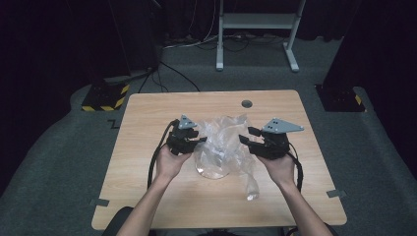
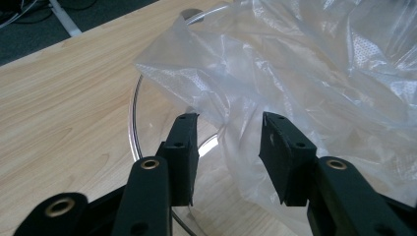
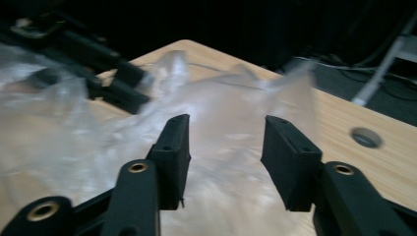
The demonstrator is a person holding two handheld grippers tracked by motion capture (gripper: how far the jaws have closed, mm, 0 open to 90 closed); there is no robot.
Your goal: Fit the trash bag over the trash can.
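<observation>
A wooden bench [image 1: 147,147] seen from above, with a person's forearms reaching in from the bottom edge. At the left, the left hand [image 1: 169,162] holds the left gripper [image 1: 199,141], whose tips point right at a crumpled clear plastic bag [image 1: 223,135]. Seen from that gripper, its fingers [image 2: 182,147] stand apart and released, with a fold of the bag between them but not pressed. The bag lies in the middle of the bench, draped over a clear glass bowl [image 1: 211,169]. At the right, the right gripper [image 1: 246,138] points left at the bag, just beside it; its fingers [image 3: 174,147] are spread and released, with nothing pinched between them.
</observation>
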